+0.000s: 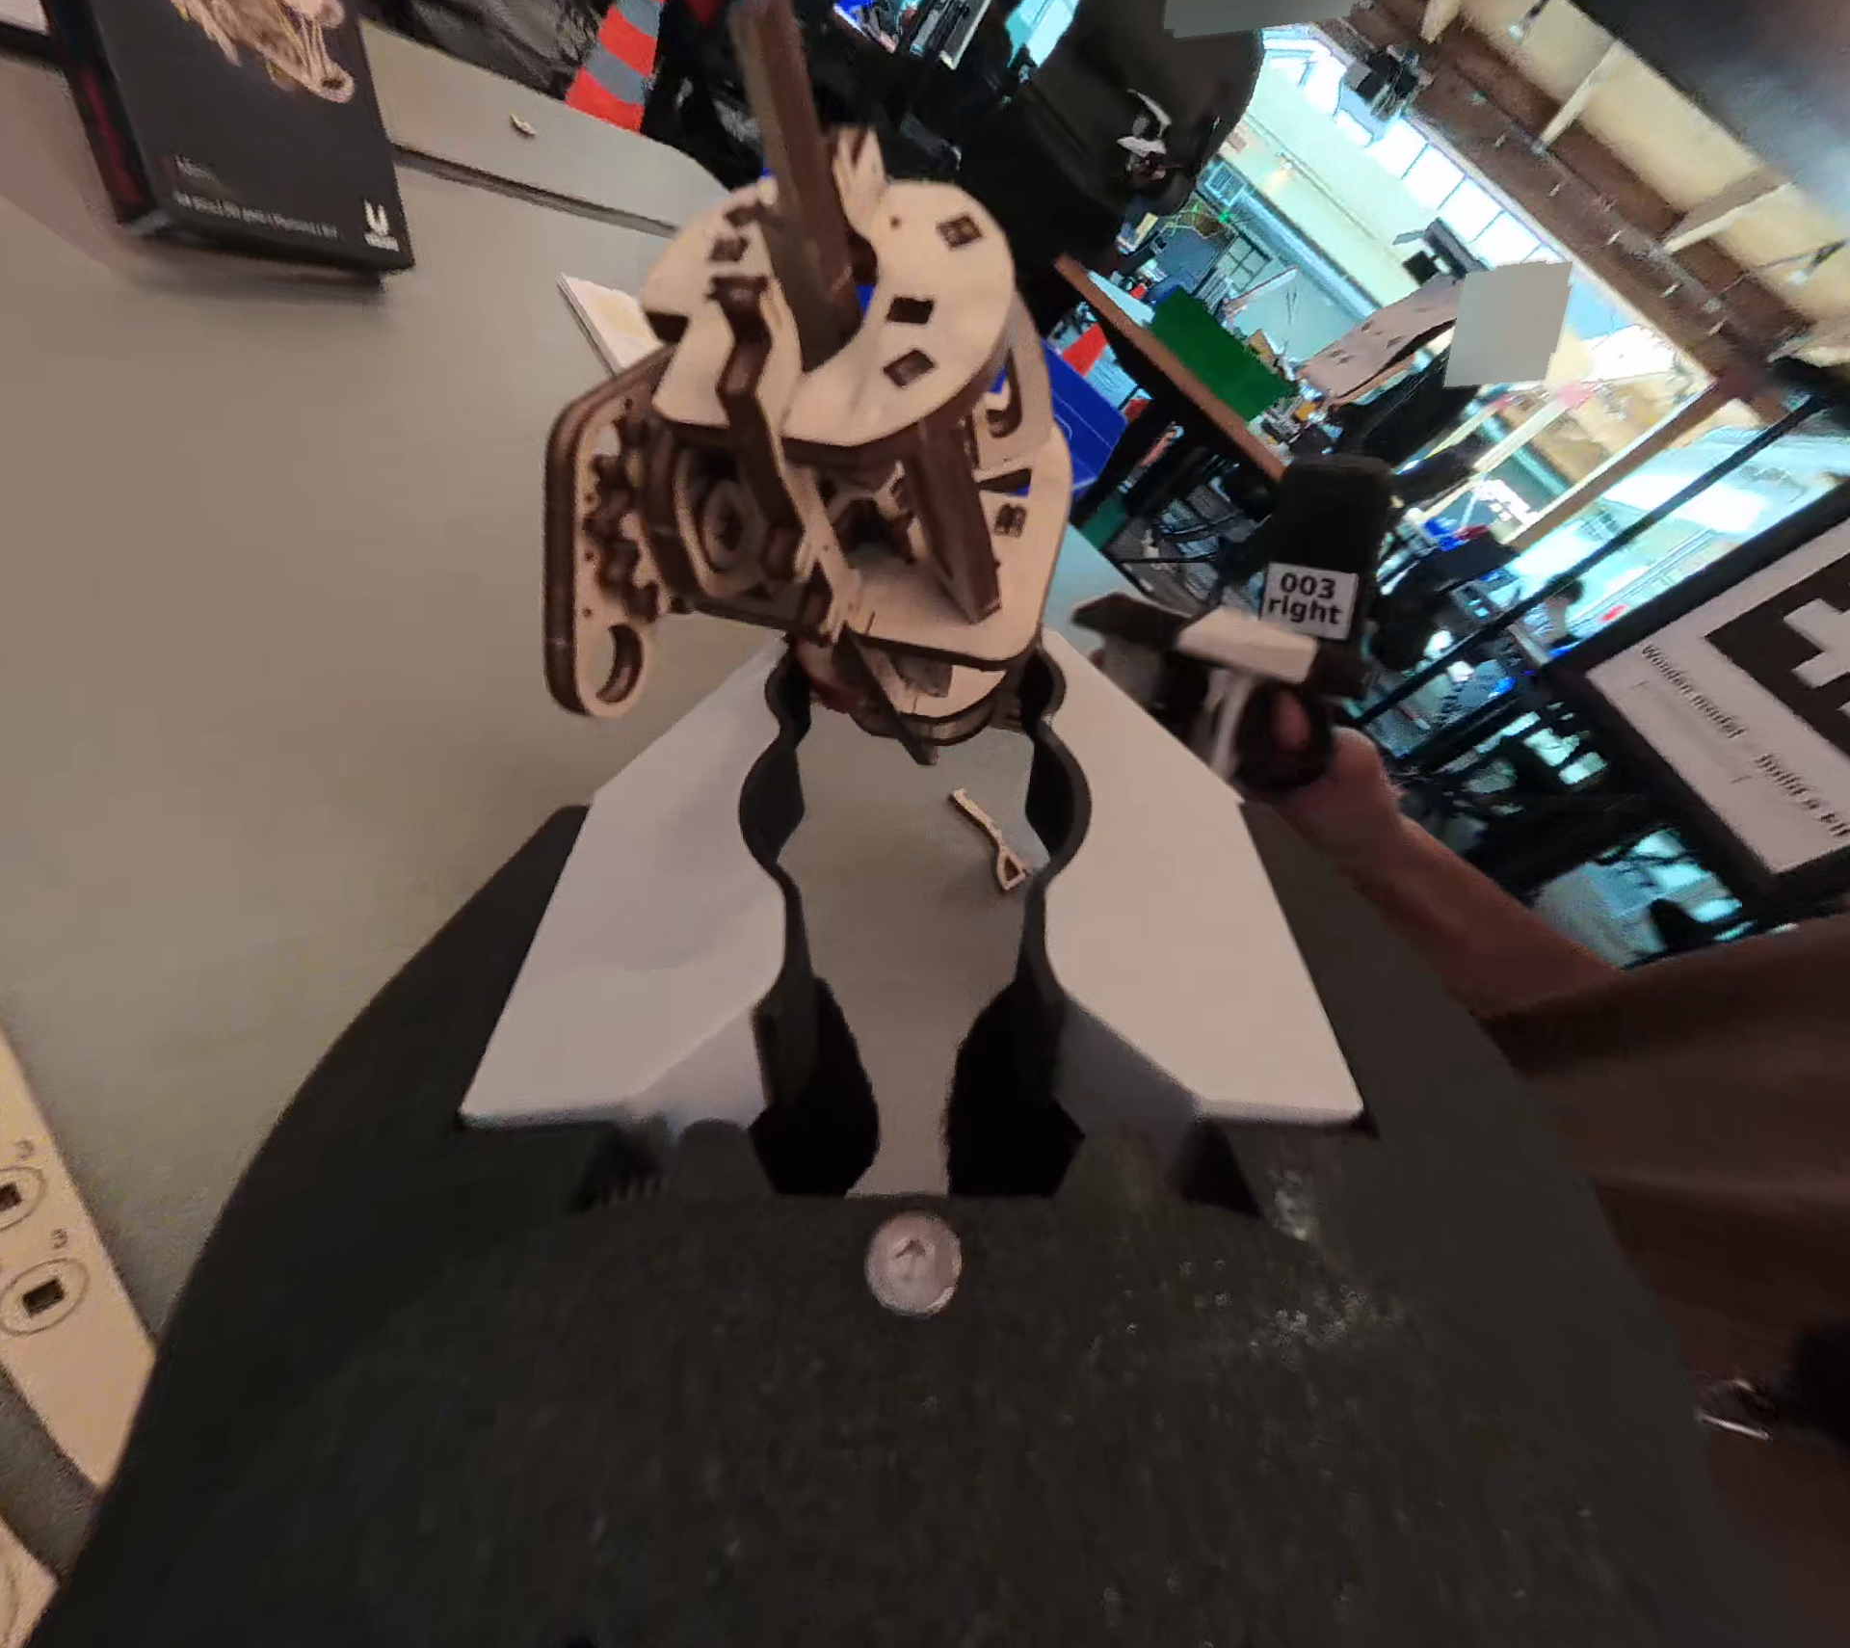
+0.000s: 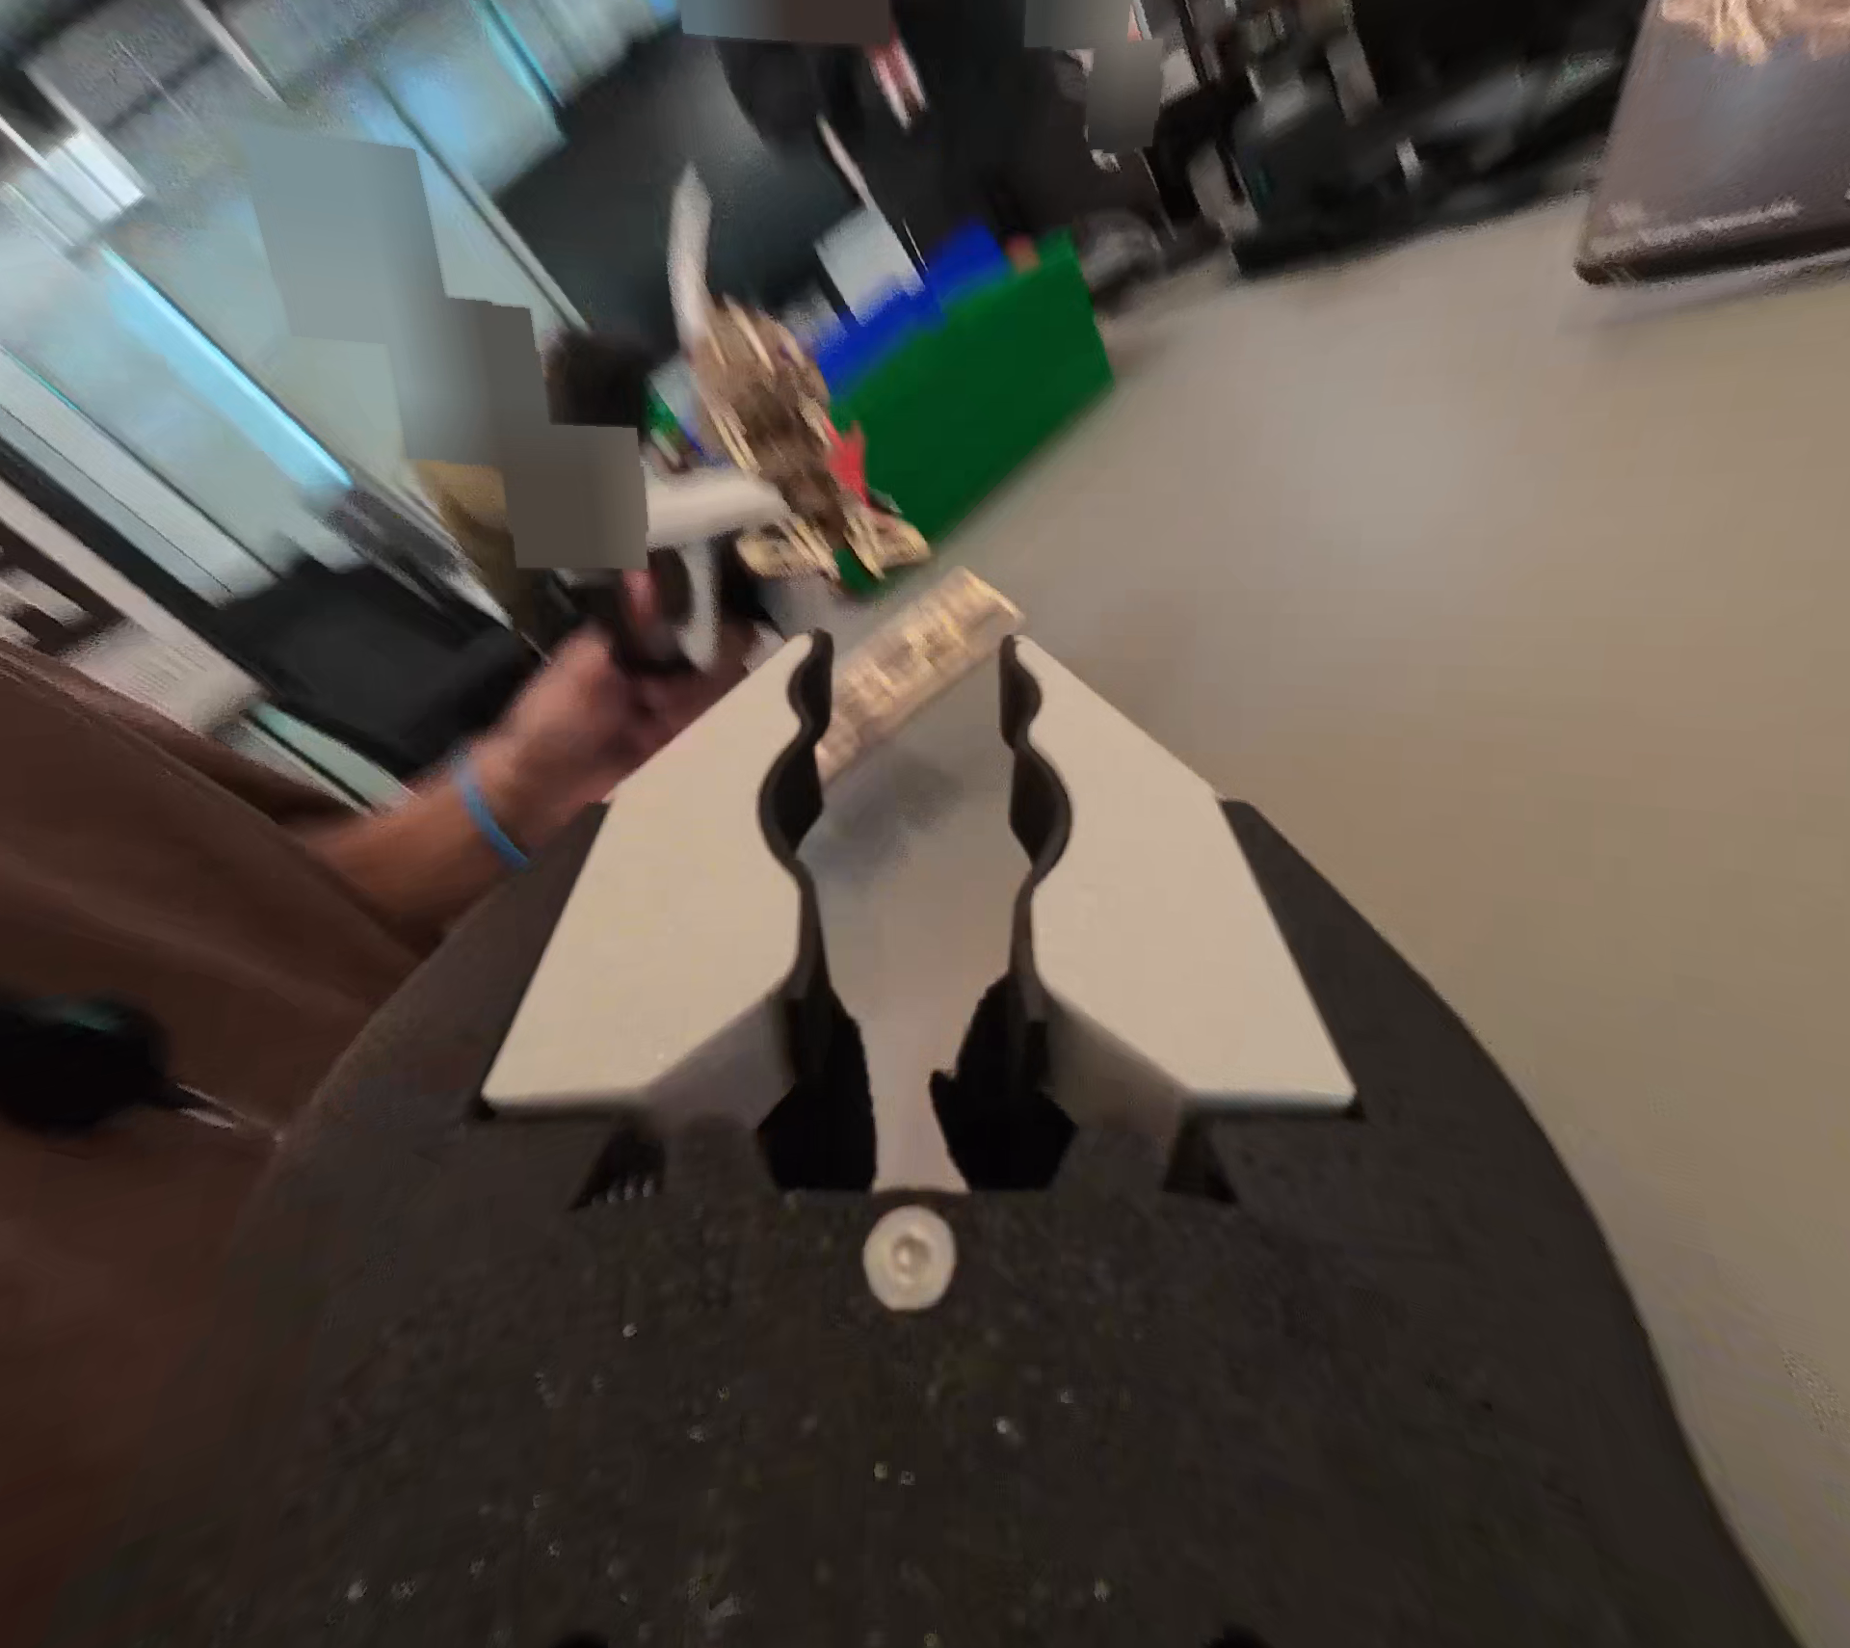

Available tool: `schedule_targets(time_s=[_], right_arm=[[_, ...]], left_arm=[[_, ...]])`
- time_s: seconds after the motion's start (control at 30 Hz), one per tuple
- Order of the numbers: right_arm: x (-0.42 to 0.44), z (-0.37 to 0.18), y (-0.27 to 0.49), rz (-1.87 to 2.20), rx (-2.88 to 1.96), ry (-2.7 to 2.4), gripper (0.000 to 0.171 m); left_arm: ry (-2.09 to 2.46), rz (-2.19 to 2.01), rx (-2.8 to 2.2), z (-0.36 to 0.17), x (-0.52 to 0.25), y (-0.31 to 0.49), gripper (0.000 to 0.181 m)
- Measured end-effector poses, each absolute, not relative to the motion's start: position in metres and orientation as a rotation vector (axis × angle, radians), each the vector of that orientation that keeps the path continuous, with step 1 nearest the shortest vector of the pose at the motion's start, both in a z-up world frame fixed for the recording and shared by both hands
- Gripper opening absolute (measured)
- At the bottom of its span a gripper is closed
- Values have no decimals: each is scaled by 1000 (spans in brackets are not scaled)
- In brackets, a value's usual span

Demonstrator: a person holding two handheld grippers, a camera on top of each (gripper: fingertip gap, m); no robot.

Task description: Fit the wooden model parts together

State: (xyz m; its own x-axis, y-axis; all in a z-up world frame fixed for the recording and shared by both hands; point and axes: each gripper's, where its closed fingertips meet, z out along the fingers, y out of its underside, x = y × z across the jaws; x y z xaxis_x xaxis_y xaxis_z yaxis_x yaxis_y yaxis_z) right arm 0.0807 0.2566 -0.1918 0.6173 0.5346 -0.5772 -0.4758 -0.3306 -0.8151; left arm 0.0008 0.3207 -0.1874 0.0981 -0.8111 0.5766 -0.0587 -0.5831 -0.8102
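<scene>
Pale-and-brown laser-cut wooden model assembly point(image 1: 821, 438) is clamped at its base by the left gripper point(image 1: 911, 699), held above the grey table point(image 1: 250, 599). Right gripper point(image 2: 916, 669) is parted narrowly, empty, over a flat wooden parts sheet point(image 2: 911, 669) on the table.

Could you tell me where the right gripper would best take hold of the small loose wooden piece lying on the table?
Grip the small wooden piece across its thin straight shank, coming from above with the right gripper open. It lies flat on the grey table, so its wider forked end probably offers a poorer pinch.
</scene>
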Motion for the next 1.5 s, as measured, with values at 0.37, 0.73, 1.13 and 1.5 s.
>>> schedule_targets(time_s=[0.37,0.73,1.13,1.5], right_arm=[[132,-235,252,571,-1909,-116,44],[97,-284,210,553,-2163,-668,64],[101,-314,222,318,-2219,-709,58],[79,-242,227,784,-1971,-439,50]], left_arm=[[922,-1286,-1566,-162,-4,316,40],[941,-1454,-1589,-160,-7,302,40],[1057,-1425,-1641,-177,11,277,40],[1038,-2061,-1399,-125,9,222,40]])
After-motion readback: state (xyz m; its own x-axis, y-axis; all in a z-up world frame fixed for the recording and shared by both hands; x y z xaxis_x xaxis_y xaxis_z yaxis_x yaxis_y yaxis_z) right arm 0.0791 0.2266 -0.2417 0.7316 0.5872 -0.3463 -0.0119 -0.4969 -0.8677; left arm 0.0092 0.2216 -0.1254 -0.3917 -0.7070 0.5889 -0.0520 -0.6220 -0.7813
